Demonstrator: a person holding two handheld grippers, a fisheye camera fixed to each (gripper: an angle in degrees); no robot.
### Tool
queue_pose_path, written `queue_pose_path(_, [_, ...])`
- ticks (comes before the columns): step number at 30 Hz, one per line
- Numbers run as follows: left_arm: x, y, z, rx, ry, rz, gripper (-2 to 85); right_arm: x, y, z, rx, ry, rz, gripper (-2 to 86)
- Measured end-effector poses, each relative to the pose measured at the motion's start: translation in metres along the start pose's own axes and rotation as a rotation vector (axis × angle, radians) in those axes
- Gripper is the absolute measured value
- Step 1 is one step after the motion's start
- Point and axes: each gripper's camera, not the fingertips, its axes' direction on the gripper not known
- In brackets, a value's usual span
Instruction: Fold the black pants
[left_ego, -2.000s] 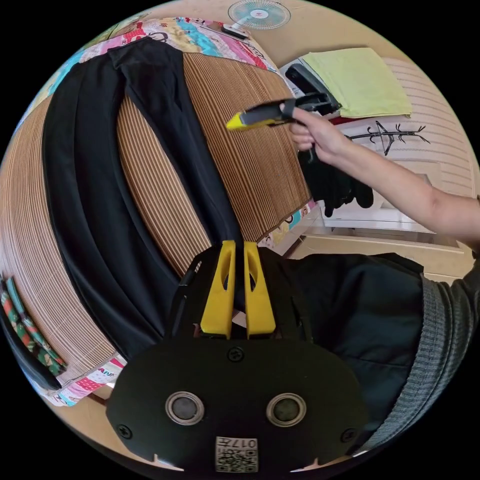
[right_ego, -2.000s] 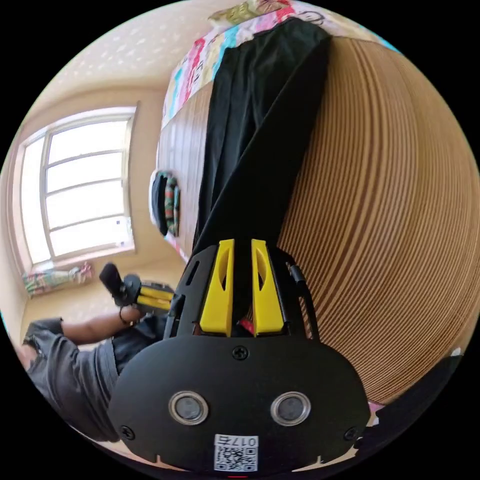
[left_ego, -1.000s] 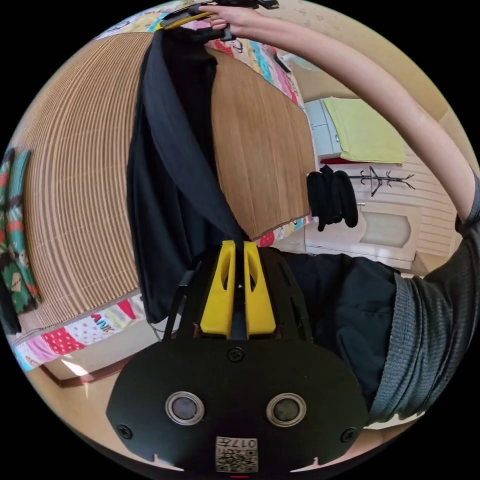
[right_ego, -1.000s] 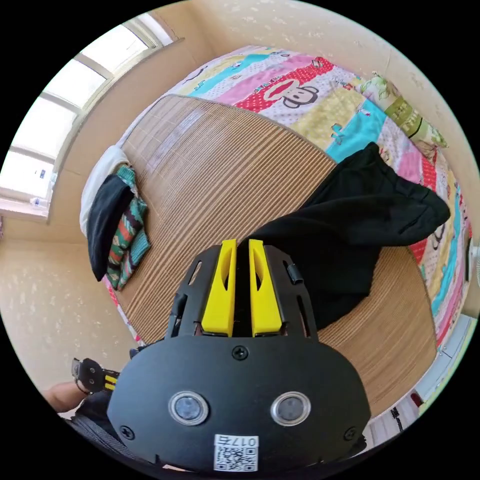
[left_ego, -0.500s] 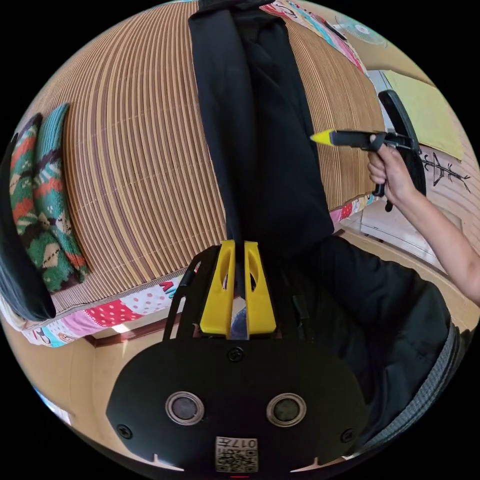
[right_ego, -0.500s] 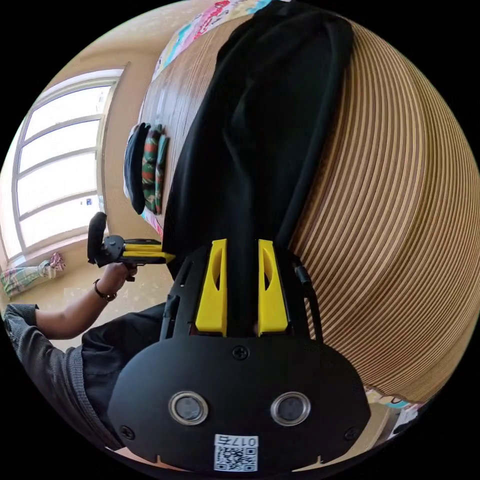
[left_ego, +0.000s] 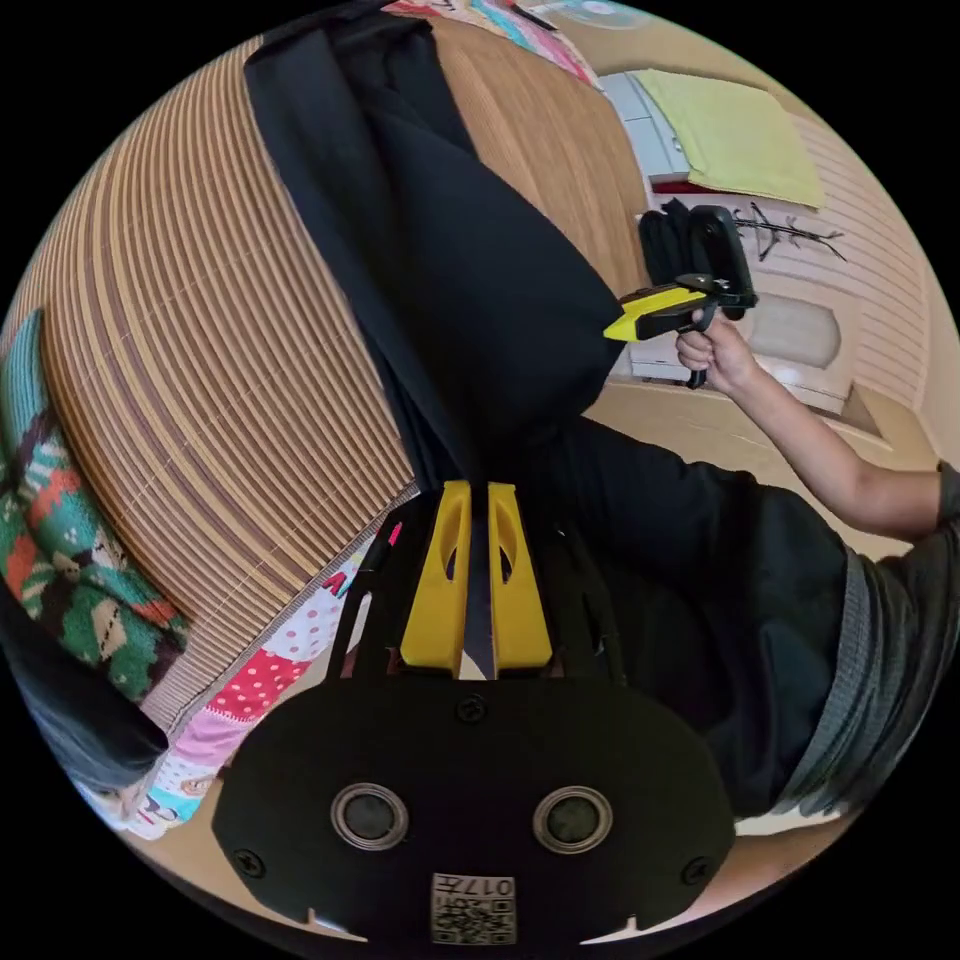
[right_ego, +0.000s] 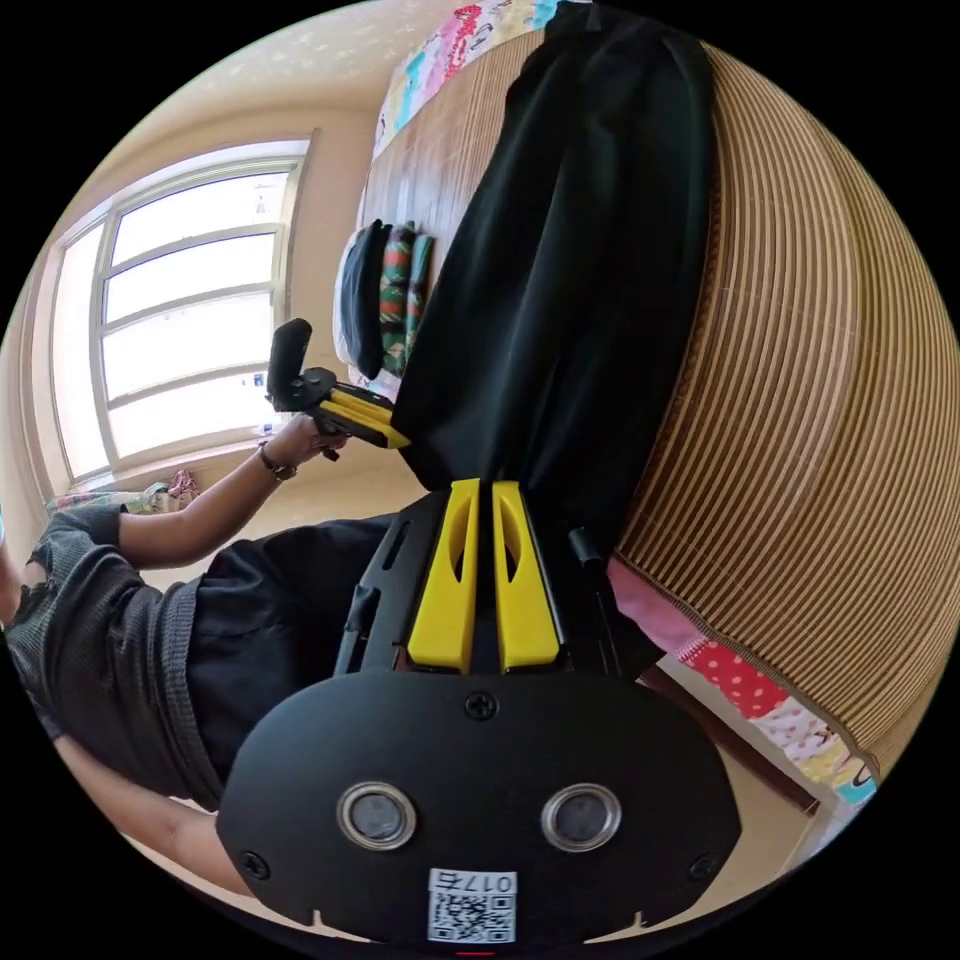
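The black pants (left_ego: 440, 260) lie lengthwise on a bamboo mat (left_ego: 180, 330), legs laid together, and the near end hangs past the bed's edge. My left gripper (left_ego: 470, 487) is shut on one near corner of that end. In the left gripper view, a hand holds my right gripper (left_ego: 612, 334) at the other near corner. In the right gripper view, the pants (right_ego: 590, 250) run up and away from my right gripper (right_ego: 478, 485), which is shut on the black fabric. The left gripper (right_ego: 400, 440) pinches the pants' far corner there.
A stack of folded clothes (left_ego: 60, 560), patterned knits and a black piece, lies on the mat by the window (right_ego: 180, 300). A colourful sheet (left_ego: 250, 690) edges the bed. A green cloth (left_ego: 730, 130) tops a white cabinet. The person's body stands close to the bed.
Half a second ago the right gripper's jaws stood apart around the fabric; now they are shut on it. Both grippers have drawn back from the bed, pulling the pants' near end over the edge.
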Motion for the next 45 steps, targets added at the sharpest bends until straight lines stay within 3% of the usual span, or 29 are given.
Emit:
queue_pose_path(3, [-0.014,0.013,-0.014,0.097,0.151,-0.019,2.7,-0.02,0.034,-0.025,0.067,0.044,0.009,2.6])
queue_pose_path(5, [-0.02,0.018,-0.016,0.145,0.157,-0.04,2.6,-0.025,0.047,-0.027,0.076,0.133,0.035,2.6])
queue_pose_path(11, [-0.022,0.009,0.021,0.065,-0.059,-0.184,2.0,0.019,0.034,0.026,-0.033,0.317,0.217,2.4])
queue_pose_path(18, [-0.018,-0.008,0.047,-0.072,-0.247,-0.319,3.5,0.06,0.049,0.042,-0.034,0.215,0.434,2.5])
queue_pose_path(23, [-0.015,-0.011,0.028,-0.116,-0.311,-0.285,6.0,0.067,0.067,-0.026,0.128,0.137,0.484,2.5])
queue_pose_path(27, [-0.017,-0.005,-0.005,-0.022,-0.281,-0.273,6.5,0.075,0.05,-0.083,0.234,0.123,0.447,2.9])
queue_pose_path(33, [-0.016,-0.014,-0.041,0.12,-0.246,-0.281,6.5,0.088,-0.049,-0.161,0.328,0.161,0.363,5.2])
queue_pose_path(41, [0.001,-0.042,-0.042,0.186,-0.179,-0.265,5.8,0.103,-0.229,-0.251,0.649,-0.022,0.321,15.4])
queue_pose_path(45, [0.018,-0.054,-0.045,0.224,-0.183,-0.226,5.2,0.11,-0.296,-0.274,0.698,-0.054,0.289,16.8])
